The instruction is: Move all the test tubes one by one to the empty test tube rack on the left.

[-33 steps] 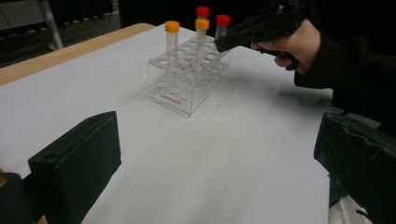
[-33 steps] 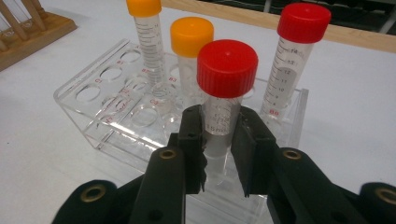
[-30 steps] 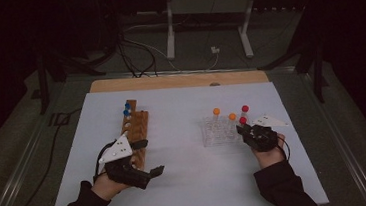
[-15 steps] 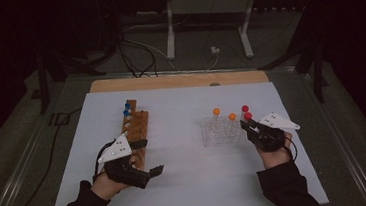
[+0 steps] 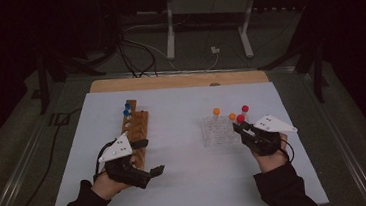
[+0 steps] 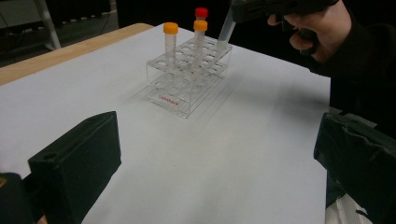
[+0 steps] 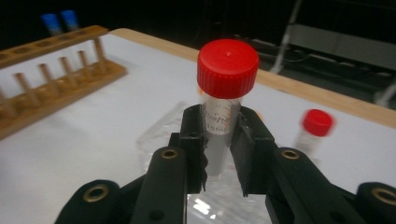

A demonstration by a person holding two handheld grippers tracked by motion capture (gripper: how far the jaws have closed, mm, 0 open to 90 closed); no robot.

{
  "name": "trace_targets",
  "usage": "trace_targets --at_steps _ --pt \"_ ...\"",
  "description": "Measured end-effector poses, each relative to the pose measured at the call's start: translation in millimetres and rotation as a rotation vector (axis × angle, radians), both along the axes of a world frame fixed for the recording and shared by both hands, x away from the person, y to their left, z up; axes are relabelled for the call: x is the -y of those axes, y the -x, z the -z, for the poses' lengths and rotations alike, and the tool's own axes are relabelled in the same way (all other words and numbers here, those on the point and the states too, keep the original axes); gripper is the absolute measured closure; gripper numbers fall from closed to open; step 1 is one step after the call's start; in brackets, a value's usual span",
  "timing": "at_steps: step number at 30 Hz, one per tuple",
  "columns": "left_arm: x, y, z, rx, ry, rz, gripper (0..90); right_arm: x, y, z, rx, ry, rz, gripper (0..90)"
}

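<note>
Clamped on the red-capped tube [image 7: 223,119] just below its cap, my right gripper [image 7: 219,154] holds it upright over the clear rack [image 5: 219,132], its tip near the holes. It looks a light, stiff plastic tube with smooth, slippery walls, so I judge a grip high under the cap safest, where the rim stops it sliding. Spread wide and holding nothing, my left gripper [image 5: 138,159] idles beside the wooden rack [image 5: 136,129].
</note>
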State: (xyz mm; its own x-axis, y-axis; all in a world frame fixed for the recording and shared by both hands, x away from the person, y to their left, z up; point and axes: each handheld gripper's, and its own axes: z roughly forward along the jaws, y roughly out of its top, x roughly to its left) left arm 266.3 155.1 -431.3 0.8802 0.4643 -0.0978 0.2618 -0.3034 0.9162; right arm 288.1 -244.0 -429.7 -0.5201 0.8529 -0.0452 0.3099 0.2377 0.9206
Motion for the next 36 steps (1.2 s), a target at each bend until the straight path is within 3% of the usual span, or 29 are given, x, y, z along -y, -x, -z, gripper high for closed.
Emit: trace_targets --at_steps 13,25,36 --pt "7.1 -1.2 -1.4 -0.007 -0.005 0.020 1.6 -38.7 11.9 2.9 -0.035 0.018 -0.154 74.1" --pt "20.0 -1.3 -2.5 -0.012 -0.017 0.057 1.7 -64.4 16.2 13.3 -0.081 0.045 -0.247 74.1" --pt "36.9 -1.9 -4.5 -0.017 0.001 0.102 3.3 -83.6 23.4 19.9 -0.105 0.074 -0.323 74.1"
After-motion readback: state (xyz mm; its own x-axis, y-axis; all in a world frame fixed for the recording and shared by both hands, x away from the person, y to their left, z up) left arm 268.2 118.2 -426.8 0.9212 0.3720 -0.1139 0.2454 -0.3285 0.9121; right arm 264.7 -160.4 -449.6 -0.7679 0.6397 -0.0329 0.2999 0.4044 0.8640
